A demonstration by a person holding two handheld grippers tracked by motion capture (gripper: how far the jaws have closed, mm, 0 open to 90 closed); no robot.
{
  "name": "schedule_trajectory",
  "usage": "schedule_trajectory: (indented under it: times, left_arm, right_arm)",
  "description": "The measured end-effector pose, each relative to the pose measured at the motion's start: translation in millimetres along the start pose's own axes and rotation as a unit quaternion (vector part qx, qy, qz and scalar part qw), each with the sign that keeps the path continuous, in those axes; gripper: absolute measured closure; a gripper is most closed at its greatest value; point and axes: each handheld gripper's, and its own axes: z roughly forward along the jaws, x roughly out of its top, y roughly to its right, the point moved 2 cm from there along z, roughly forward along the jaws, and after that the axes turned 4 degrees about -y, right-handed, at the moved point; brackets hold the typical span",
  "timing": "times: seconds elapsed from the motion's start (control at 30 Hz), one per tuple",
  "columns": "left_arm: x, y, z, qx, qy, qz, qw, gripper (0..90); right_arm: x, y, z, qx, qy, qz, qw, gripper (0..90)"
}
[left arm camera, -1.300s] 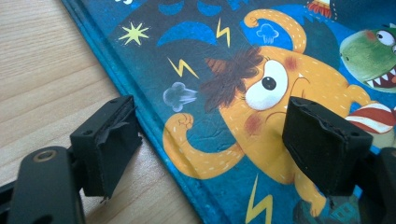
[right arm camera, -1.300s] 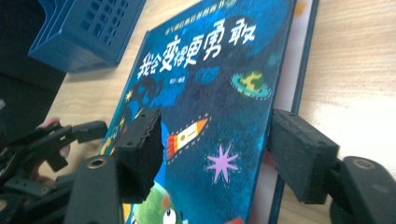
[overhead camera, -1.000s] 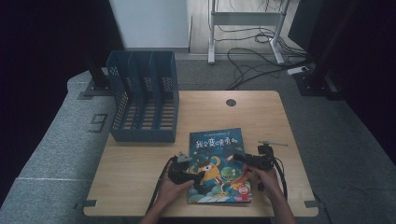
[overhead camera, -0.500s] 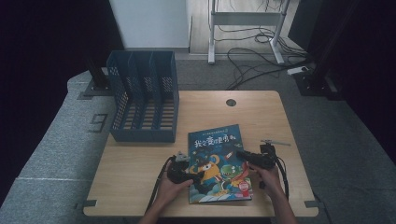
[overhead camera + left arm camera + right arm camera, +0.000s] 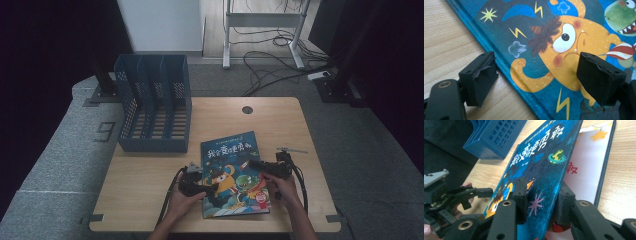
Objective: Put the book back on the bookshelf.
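Observation:
A picture book [image 5: 232, 175] with a blue cover and an orange cartoon monster lies on the wooden table [image 5: 150, 175], near the front edge. My left gripper [image 5: 207, 192] hovers over the book's left edge. In the left gripper view its jaws [image 5: 536, 77] stand open, one over the wood and one over the cover [image 5: 564, 37]. My right gripper [image 5: 255, 164] is at the book's right side. Its jaws [image 5: 541, 197] have just been closing with the front cover [image 5: 544, 157] between them. They now pinch the cover, which is raised off the white first page [image 5: 586, 170].
A blue mesh file rack [image 5: 152, 107] with several slots stands at the table's back left and also shows in the right gripper view [image 5: 496, 135]. A round cable hole [image 5: 247, 109] sits at the back middle. Cables trail from both grippers toward the front edge.
The right gripper's jaws have narrowed onto the book's right edge. Both hands and the book have kept their places.

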Motion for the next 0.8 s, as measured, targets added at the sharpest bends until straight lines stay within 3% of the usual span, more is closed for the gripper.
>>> schedule_trajectory:
  times: [0.17, 0.5, 0.8]
  left_arm:
    - [-3.0, 5.9, -3.4, -0.002, -0.009, 0.012, 0.9999, 15.2]
    - [-8.2, 21.7, -8.4, 0.009, -0.019, 0.049, 0.9986, 14.3]
    - [-9.4, 32.1, -9.8, -0.006, -0.022, 0.065, 0.9976, 14.1]
  right_arm:
    - [-0.1, -0.2, -2.5, 0.013, 0.008, 0.000, 0.9999, 69.4]
    - [-1.3, -1.5, -4.3, 0.012, 0.013, -0.006, 0.9998, 69.6]
    - [-0.1, -6.5, -11.2, 0.010, 0.022, -0.022, 0.9995, 71.0]
